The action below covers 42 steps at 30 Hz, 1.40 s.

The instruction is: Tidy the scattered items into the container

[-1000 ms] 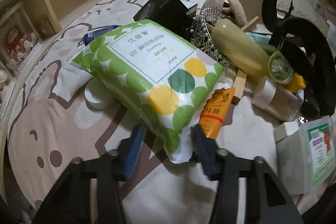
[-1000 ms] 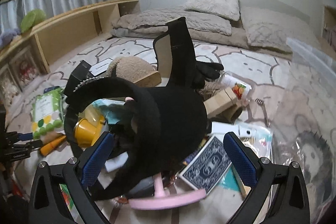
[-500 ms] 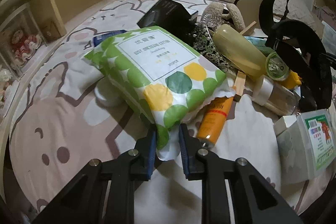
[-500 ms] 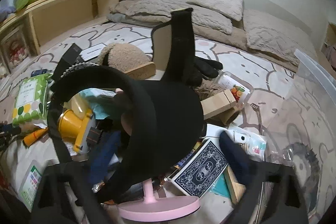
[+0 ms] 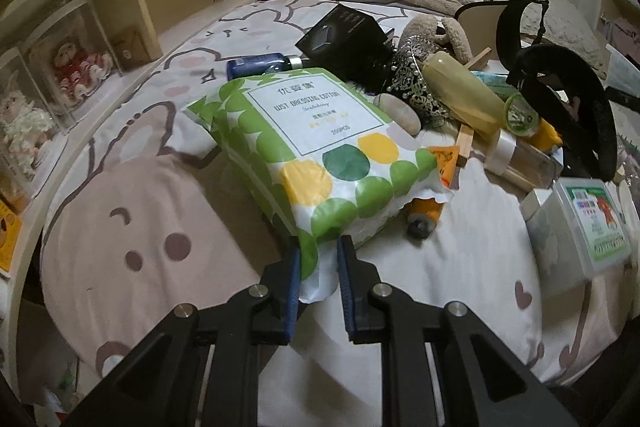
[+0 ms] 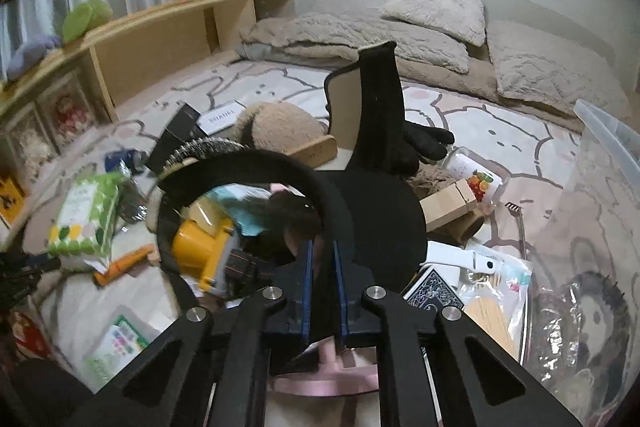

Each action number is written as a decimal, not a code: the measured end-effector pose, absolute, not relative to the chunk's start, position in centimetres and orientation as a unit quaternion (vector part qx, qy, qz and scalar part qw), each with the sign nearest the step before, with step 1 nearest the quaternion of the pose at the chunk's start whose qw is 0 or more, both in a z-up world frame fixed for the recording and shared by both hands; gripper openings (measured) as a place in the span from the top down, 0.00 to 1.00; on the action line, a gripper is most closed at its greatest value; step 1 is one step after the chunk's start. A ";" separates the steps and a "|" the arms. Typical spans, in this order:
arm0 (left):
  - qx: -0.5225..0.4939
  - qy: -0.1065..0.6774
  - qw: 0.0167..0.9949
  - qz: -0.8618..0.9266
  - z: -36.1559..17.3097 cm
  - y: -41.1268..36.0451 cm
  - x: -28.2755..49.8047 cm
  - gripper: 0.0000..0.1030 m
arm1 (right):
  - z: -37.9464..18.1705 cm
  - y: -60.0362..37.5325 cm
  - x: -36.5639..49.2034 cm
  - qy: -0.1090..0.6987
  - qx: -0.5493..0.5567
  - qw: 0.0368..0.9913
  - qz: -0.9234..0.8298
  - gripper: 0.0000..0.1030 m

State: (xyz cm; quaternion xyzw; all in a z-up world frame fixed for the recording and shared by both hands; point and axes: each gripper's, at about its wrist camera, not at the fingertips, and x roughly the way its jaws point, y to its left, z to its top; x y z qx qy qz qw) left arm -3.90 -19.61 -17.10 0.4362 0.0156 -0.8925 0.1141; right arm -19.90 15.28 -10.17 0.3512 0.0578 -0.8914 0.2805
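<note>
Left wrist: cotton pack (image 5: 320,147) corner pinched between fingers (image 5: 292,279).

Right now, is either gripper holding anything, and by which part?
The left gripper pinches the green-dotted cotton pad pack by its near sealed edge. The right gripper is clamped on the black hat at its near rim.

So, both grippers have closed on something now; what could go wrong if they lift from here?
The left gripper pinches only the thin corner of the cotton pad pack, so it may slip or tear. The pack lies over the orange tube and could drag it. The right gripper holds the black hat, which may snag the pink stand.
</note>
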 end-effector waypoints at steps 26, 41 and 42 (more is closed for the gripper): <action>0.400 0.004 0.186 -0.898 -14.2 -20.8 -1.4 0.01 | -10.1 14.9 -18.0 0.072 0.326 0.268 -0.904 0.89; 0.458 -0.007 0.197 -0.867 -17.1 -19.3 -8.8 0.00 | -10.8 15.3 -19.2 0.078 0.315 0.241 -0.915 0.00; 0.459 -0.007 0.204 -0.865 -17.2 -19.4 -8.9 0.00 | -11.0 15.2 -19.2 0.081 0.316 0.238 -0.915 0.00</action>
